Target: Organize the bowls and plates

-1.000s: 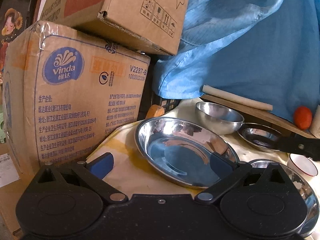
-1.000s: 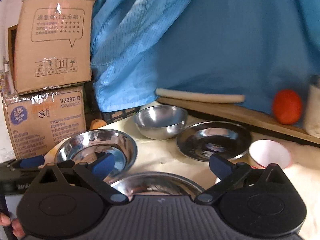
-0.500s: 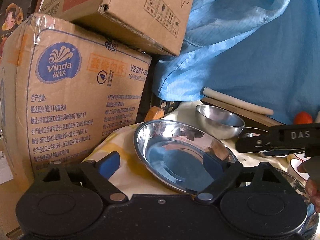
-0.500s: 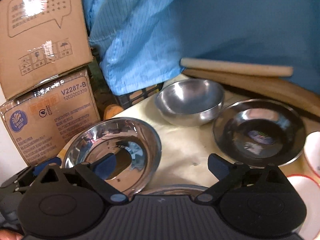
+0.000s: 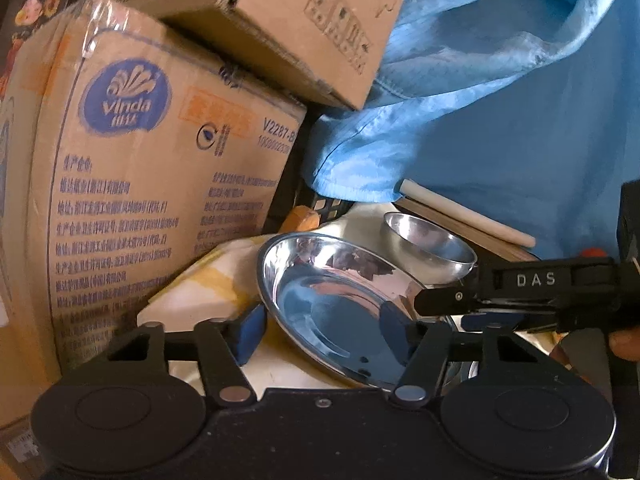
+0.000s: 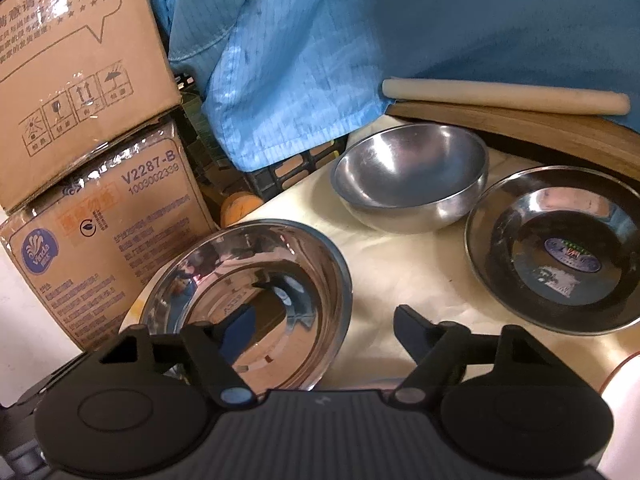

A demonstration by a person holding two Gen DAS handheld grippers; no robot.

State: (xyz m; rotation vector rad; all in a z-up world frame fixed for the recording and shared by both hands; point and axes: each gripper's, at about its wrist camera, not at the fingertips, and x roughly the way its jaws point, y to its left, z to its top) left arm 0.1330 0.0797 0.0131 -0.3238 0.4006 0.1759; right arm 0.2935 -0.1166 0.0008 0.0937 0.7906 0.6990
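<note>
The shiny steel plate [image 5: 340, 304] sits on the cream cloth [image 6: 420, 272] beside the Vinda carton [image 5: 132, 184]; it looks thin, stiff, light and slick, so take it by the rim. Your left gripper [image 5: 320, 330] is closing astride its near rim, pads not yet pressing. Your right gripper [image 6: 324, 326] is also closing, its left finger over the plate's bowl, gripping nothing.

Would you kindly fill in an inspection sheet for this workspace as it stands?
Surface: cream cloth covering the table.
Job's things: shiny steel plate nearest; steel bowl behind; dark steel plate beside it.
Clutter: rolling pin on wooden board.
Grippers: left gripper jaws closing astride the shiny plate's rim; right gripper jaws closing over that plate's far edge.
Cables: nothing seen.
Surroundings: cardboard boxes, blue fabric.
</note>
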